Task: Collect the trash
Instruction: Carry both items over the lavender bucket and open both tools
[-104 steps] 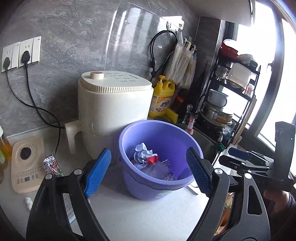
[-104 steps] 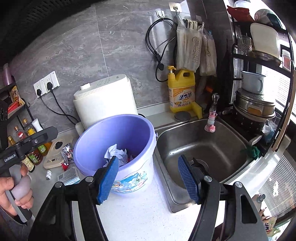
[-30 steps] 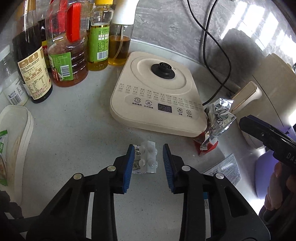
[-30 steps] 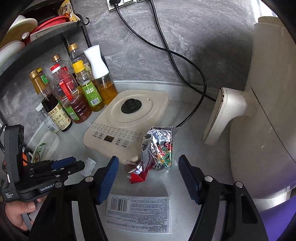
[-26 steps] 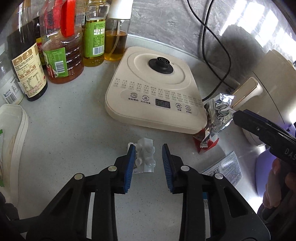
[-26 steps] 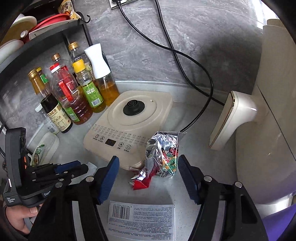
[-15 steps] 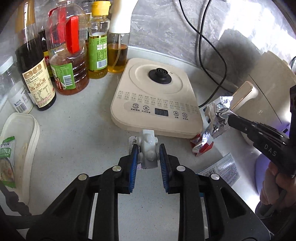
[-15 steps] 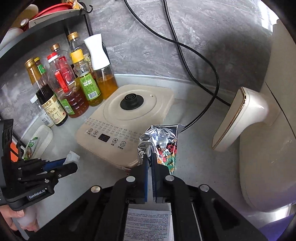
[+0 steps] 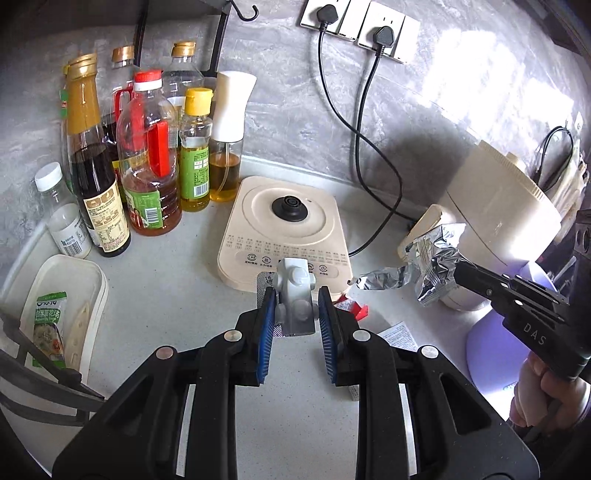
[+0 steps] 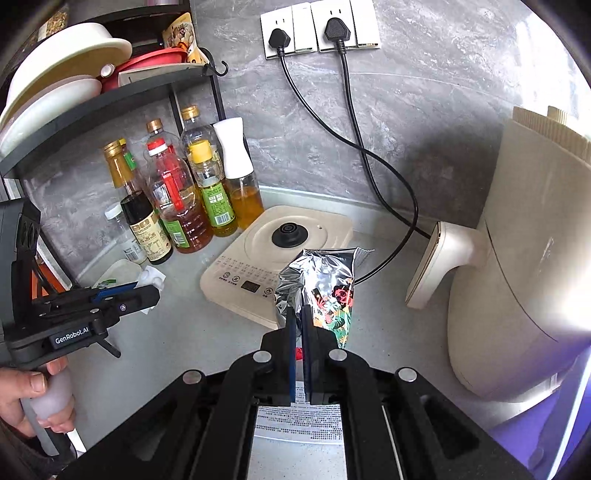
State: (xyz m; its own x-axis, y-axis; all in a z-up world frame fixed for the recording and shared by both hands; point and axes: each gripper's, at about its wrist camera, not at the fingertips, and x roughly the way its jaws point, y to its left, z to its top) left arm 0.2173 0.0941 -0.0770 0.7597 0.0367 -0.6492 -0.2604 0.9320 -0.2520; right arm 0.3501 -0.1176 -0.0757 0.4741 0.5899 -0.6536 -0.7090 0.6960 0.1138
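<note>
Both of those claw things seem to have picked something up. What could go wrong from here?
The right gripper pinches only one edge of the foil snack wrapper, so the wrapper could slip free on the way to the bin. The left gripper holds a white blister pack between its fingers; thin plastic may buckle and drop. The dangling wrapper might also brush the beige appliance base.

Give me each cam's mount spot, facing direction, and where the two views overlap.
Left wrist: on the left gripper, angled down at the counter; its fingers clamp a white blister pack; the right gripper and hand enter at right.
Right wrist: on the right gripper, angled down; it is shut on a foil wrapper; the left gripper and hand show at left.
Shared: beige kettle base, oil bottles, wall sockets, air fryer.
</note>
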